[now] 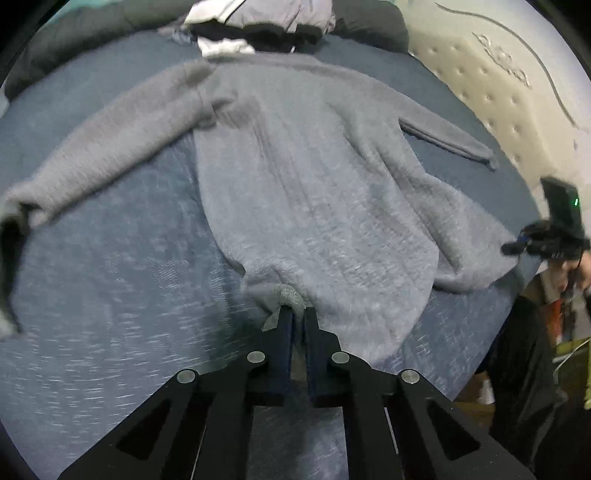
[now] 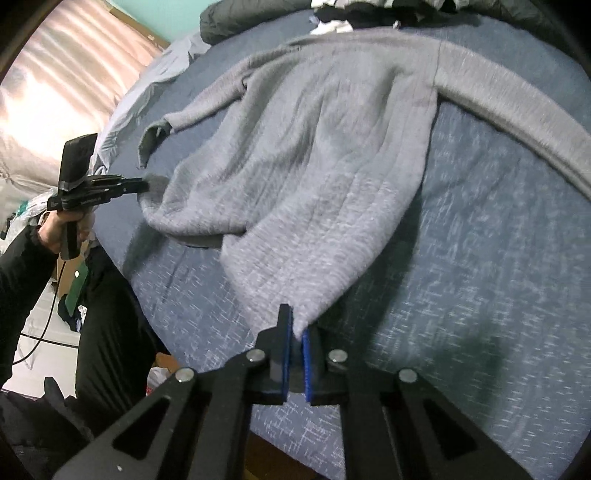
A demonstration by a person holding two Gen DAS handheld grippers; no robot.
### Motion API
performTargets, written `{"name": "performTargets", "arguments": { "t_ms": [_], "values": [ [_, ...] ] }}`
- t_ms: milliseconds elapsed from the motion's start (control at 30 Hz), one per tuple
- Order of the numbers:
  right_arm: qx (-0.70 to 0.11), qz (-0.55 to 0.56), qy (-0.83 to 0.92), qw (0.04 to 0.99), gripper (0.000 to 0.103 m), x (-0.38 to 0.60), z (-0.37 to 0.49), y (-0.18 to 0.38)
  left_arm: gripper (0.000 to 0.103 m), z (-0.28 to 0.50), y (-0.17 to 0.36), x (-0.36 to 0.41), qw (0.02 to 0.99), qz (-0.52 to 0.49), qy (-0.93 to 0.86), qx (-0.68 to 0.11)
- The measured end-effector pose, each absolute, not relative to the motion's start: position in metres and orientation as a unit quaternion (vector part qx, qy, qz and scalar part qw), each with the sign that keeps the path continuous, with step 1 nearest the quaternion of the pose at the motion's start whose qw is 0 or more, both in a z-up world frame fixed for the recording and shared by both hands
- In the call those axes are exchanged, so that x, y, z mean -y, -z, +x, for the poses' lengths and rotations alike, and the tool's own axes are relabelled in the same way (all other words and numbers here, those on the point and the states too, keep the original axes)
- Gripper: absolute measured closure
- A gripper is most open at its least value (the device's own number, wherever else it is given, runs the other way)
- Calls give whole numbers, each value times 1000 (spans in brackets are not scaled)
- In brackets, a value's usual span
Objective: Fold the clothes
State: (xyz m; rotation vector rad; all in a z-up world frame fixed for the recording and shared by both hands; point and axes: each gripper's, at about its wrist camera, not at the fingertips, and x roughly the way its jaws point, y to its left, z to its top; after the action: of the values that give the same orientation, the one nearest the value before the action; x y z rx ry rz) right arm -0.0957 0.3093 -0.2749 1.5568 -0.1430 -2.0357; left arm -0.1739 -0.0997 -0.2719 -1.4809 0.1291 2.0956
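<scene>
A grey knitted sweater (image 1: 303, 177) lies spread on the blue bed sheet (image 1: 92, 295), sleeves out to both sides. My left gripper (image 1: 297, 314) is shut on a bunched corner of its near hem, which is lifted off the sheet. The right wrist view shows that gripper (image 2: 144, 186) from the side, pinching the hem at the left. My right gripper (image 2: 298, 328) is shut on the other hem corner of the sweater (image 2: 314, 147), with the cloth pulled up into a point between the blue pads (image 2: 306, 354). It also shows small at the right edge (image 1: 511, 248).
A pile of dark and white clothes (image 1: 258, 22) sits at the far end of the bed. A cream quilted mattress (image 1: 498, 74) stands at one side, and a pink curtain (image 2: 55, 74) hangs at the other. The person's dark trousers (image 2: 107, 314) are at the bed's near edge.
</scene>
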Motion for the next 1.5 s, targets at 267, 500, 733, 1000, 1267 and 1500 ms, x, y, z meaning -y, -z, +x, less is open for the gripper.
{"name": "performTargets", "arguments": {
  "t_ms": [267,500,733,1000,1267,1500],
  "values": [
    [57,550,788,270,99,-329,-80,233,97,-157,226,132,262,-534,-802,-55],
    [55,545,797,254,99,-346,-60,217,98,-133,203,149,255,-529,-808,-54],
    [68,567,788,232,99,-359,-50,247,97,-114,226,155,246,-554,-794,-35],
    [61,594,776,205,99,-358,-53,288,95,-124,291,154,208,-621,-755,18],
    [61,605,768,199,99,-362,-57,303,83,-122,300,153,217,-614,-759,6],
    [59,609,765,201,99,-361,-60,304,70,-111,312,166,219,-619,-754,-3]
  ]
}}
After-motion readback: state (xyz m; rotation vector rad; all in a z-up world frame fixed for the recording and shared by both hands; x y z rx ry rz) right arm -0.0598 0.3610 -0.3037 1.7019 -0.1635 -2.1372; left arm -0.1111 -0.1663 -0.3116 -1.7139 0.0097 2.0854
